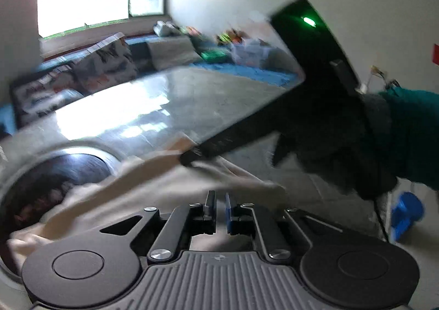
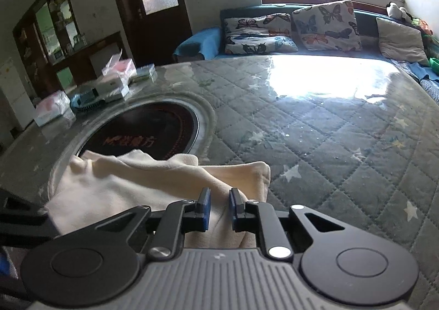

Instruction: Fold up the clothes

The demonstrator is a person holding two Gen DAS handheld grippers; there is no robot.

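A cream garment (image 2: 131,189) lies bunched on the quilted table (image 2: 329,145), partly over a round dark cooktop (image 2: 148,129). My right gripper (image 2: 219,207) sits low over the garment's right edge, jaws narrowly apart with cloth between them; whether they pinch it is unclear. In the blurred left wrist view the cream garment (image 1: 131,194) lies under my left gripper (image 1: 219,210), whose jaws are nearly closed with a thin gap. The other gripper's black body (image 1: 274,118) and a dark-gloved hand (image 1: 343,145) cross above the cloth.
White boxes and plastic packets (image 2: 109,82) sit at the table's far left. A sofa with butterfly cushions (image 2: 323,27) stands behind the table under a window. A blue object (image 1: 406,214) lies on the floor to the right.
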